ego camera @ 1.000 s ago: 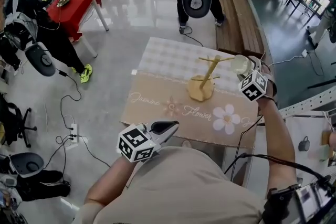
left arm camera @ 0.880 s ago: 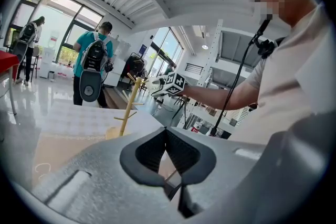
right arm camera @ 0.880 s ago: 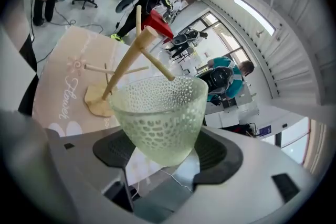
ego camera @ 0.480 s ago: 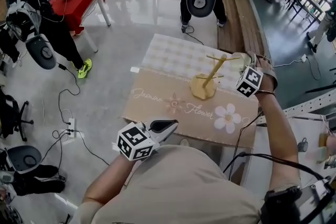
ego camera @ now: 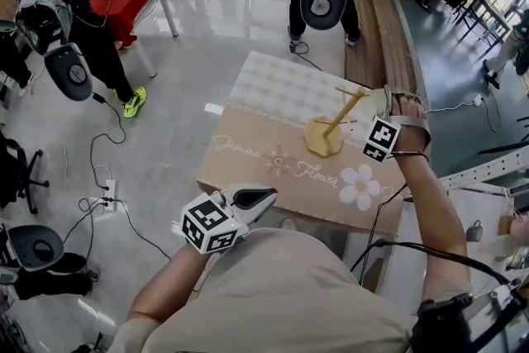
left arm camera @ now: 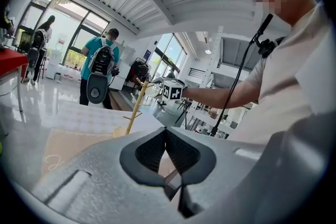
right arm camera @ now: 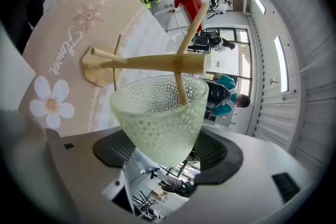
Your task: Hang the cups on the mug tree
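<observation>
Closing in over the last second, the right gripper [right arm camera: 165,152] has swung its cup toward the top of the mug tree, and now the two meet; in the right gripper view both pads are clamped on the lower body of a dimpled pale-green glass cup [right arm camera: 157,118], mouth pointing away from the gripper; a thin wooden peg [right arm camera: 180,89] already reaches down past the rim into the cup, so the mouth has been threaded over it; that looks like the hanging step well begun, though the cup is not yet released and I cannot tell whether its weight rests on the peg.

Beyond the rim lies the mug tree [right arm camera: 152,63], seen along its trunk to the round base, with no other cup on any peg that shows; from the head view the tree [ego camera: 335,124] stands on the tablecloth [ego camera: 273,136], printed with lettering and a daisy, with the right gripper [ego camera: 384,107] just beside its upper branch.

Meanwhile the left gripper [left arm camera: 166,152] hangs back near the person's body, well apart from the tree, jaws pressed together on nothing; the head view shows it [ego camera: 248,201] at the table's near edge.

My read: seat the cup further along the peg, then ease the pads apart; letting go early risks it sliding off.
</observation>
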